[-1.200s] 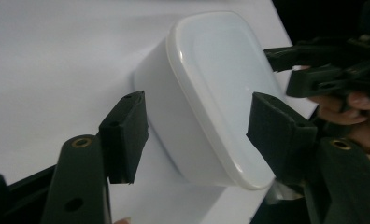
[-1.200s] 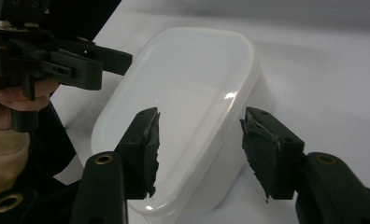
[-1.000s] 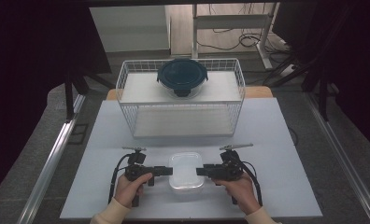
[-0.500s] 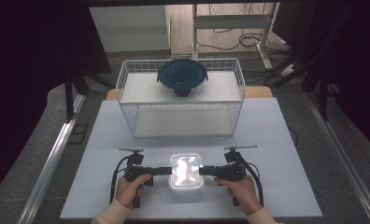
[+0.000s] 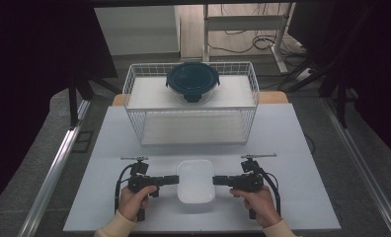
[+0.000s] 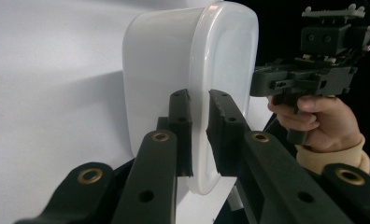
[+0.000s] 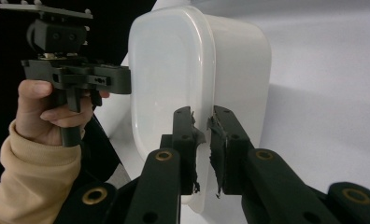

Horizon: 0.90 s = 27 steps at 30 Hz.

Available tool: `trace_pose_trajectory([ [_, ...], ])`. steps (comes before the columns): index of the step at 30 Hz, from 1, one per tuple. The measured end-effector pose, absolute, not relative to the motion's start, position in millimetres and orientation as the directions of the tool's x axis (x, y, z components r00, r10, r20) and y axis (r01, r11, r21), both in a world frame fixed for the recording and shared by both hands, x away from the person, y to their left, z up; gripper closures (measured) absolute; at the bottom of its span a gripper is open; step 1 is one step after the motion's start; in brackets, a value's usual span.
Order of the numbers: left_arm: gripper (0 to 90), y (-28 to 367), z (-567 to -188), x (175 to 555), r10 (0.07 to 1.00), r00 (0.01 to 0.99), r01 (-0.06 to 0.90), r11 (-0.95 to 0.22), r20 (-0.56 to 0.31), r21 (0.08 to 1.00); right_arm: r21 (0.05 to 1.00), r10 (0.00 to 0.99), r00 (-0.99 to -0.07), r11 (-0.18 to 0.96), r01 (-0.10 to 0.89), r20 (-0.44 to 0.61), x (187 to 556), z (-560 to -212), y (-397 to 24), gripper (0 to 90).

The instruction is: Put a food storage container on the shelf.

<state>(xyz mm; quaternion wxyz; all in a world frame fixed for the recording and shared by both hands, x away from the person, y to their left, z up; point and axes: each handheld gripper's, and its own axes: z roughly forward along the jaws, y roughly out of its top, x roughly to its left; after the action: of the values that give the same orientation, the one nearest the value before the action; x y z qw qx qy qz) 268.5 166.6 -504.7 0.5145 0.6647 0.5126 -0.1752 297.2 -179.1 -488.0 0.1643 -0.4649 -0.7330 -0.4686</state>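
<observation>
1 white container (image 5: 196, 181) on table (image 5: 302, 148), L gripper (image 5: 177, 179) & R gripper (image 5: 214, 180) each just clamped onto its rim, 1 wire basket (image 5: 191, 106), 1 dark lidded bowl (image 5: 192, 81)

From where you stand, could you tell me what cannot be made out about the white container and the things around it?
- White container: its contents, all views; the opaque lid and walls hide them.
- Dark-lidded bowl on the wire basket: its contents, high view; the lid covers it.
- Left gripper and right gripper, gripper views: the pad faces on the container's rim, hidden by the jaws.
- Basket's lower shelf, high view: back part hidden under the upper shelf.
</observation>
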Motion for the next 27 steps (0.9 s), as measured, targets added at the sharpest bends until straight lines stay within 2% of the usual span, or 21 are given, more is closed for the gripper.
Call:
trace_pose_trajectory([
  [27, 80.3, 173, -466, 251, 0.515, 0.517, 0.779, 0.047, -0.683, 0.625, 0.665, 0.483, -0.65, 0.171, 0.727, 0.587, 283, -446, -174, 80.3],
])
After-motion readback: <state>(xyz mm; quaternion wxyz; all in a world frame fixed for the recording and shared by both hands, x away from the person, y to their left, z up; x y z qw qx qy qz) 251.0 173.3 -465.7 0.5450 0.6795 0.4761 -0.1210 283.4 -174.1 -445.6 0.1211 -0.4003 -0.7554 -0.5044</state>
